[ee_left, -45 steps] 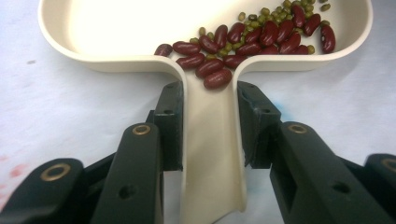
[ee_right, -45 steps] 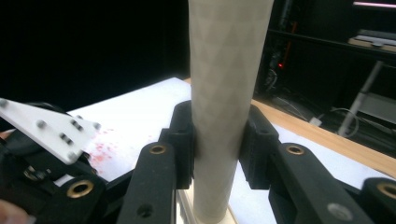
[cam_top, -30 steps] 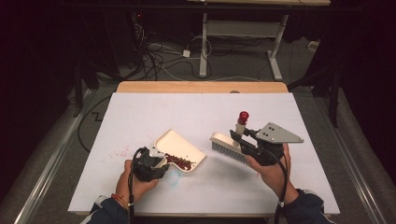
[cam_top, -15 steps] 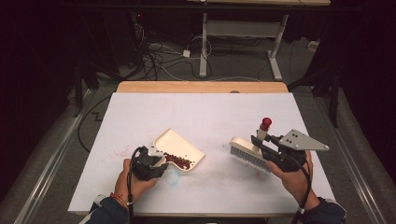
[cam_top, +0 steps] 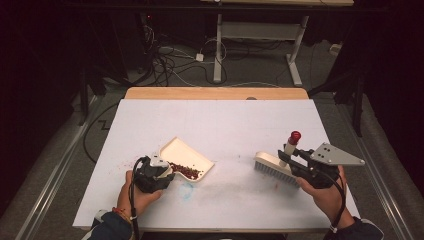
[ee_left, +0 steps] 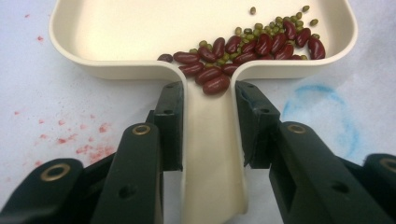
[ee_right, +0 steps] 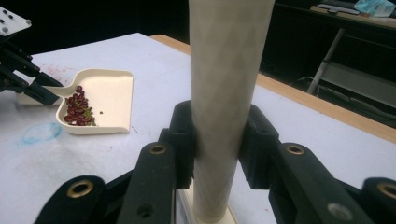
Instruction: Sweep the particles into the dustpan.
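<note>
A cream dustpan (cam_top: 186,156) lies left of the table's middle, its back end heaped with red and green beans (ee_left: 254,43). My left gripper (ee_left: 208,116) is shut on the dustpan's handle (ee_left: 210,154), and the beans reach into the handle's channel. In the right gripper view the dustpan (ee_right: 103,95) lies far left, with the left gripper (ee_right: 21,70) at its handle. My right gripper (ee_right: 217,140) is shut on the upright cream handle (ee_right: 226,84) of a hand brush (cam_top: 272,166) with a red tip (cam_top: 295,135). The brush stands bristles down near the table's right side.
The white table cover (cam_top: 225,120) carries a blue smudge (cam_top: 186,191) in front of the dustpan and red stains (ee_left: 70,140) to its left. A wooden edge (cam_top: 215,93) runs along the table's far side. Cables and a desk frame (cam_top: 220,45) fill the dark floor beyond.
My right gripper has carried the brush to the right, away from the dustpan. The left gripper and dustpan have stayed put.
</note>
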The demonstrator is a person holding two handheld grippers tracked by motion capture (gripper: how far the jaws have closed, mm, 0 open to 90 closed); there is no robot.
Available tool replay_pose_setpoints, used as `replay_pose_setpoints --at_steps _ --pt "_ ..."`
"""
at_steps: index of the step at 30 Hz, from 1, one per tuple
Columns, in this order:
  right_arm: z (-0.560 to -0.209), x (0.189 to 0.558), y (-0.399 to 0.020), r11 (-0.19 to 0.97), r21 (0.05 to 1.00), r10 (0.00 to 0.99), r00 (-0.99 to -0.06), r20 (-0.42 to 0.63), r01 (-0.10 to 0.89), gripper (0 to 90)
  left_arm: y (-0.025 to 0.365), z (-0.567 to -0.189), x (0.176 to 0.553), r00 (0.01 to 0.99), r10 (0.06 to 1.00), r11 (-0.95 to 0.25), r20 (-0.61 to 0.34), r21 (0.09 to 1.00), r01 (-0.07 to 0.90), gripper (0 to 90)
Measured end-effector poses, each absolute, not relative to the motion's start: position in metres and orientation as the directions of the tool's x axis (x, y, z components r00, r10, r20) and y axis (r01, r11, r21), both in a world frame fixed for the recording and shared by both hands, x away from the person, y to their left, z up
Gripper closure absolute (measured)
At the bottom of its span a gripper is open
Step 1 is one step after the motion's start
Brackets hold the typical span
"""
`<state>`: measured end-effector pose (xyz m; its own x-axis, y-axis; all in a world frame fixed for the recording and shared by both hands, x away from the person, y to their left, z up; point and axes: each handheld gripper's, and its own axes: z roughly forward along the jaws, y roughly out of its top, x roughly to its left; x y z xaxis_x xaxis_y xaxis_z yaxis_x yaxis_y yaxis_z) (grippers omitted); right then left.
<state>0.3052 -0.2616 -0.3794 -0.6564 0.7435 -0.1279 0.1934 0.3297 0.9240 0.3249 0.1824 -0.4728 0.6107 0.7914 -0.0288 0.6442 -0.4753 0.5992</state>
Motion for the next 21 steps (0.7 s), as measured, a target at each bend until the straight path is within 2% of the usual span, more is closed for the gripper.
replay_pose_setpoints --at_steps 9,21 --pt "-0.376 0.299 -0.271 0.333 0.921 0.716 -0.69 -0.107 0.203 70.0 0.191 -0.475 0.323 0.57 0.821 -0.444 -0.016 0.611 0.656 64.3" --pt "-0.371 0.285 -0.286 0.335 0.915 0.733 -0.672 -0.103 0.225 70.0 0.202 -0.479 0.322 0.52 0.854 -0.398 -0.021 0.617 0.679 64.3"
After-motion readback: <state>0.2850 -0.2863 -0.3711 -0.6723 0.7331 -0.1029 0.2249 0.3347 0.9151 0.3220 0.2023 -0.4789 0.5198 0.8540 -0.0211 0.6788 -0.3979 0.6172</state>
